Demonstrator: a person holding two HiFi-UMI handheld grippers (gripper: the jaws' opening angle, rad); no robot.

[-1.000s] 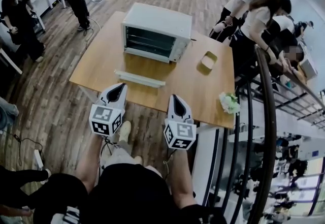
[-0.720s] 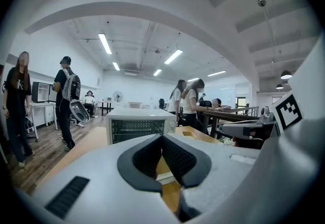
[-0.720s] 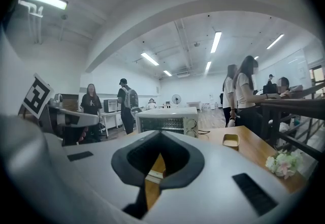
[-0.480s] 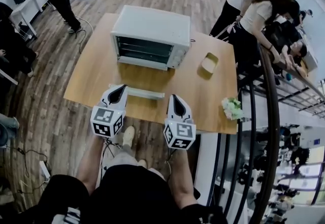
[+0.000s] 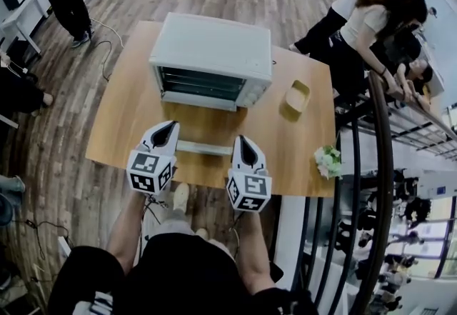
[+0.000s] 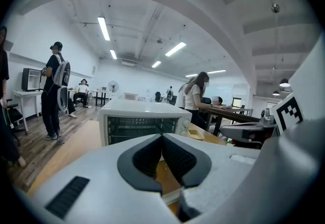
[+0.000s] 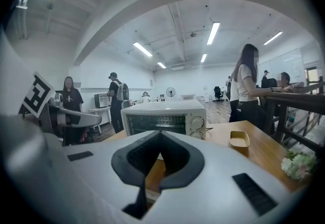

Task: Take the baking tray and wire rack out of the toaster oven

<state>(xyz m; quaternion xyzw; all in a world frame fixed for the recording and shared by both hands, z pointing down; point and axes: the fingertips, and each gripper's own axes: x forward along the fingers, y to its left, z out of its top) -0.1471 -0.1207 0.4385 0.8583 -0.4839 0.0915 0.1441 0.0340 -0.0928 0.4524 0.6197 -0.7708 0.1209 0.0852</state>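
On the wood-plank floor (image 5: 64, 163) stands a rectangular light-wood tabletop (image 5: 128, 128), and a boxy white toaster oven (image 5: 211, 56) sits toward its far side, its front facing the person. The oven's glass door (image 5: 203, 136) is folded down flat toward the near edge, with its white handle bar at the front.

Both bare forearms reach forward from the person's body, elbows bent at the sides, left forearm (image 5: 125, 224) and right forearm (image 5: 251, 242) roughly parallel. Each carries a white tool pointed at the oven and tipped slightly downward. The left tool (image 5: 163, 133) and right tool (image 5: 247, 152) hover side by side over the near edge of the tabletop, one at each end of the handle bar and well short of the oven's cavity. Each tool's dark pads are pressed together with nothing between them.

A wire rack (image 6: 137, 125) of thin metal bars lies across the dark cavity; the baking tray cannot be made out there.

A small yellow rectangular dish (image 5: 297, 97) rests on the tabletop to the oven's right. A little bunch of white flowers (image 5: 328, 161) lies at the near right corner.
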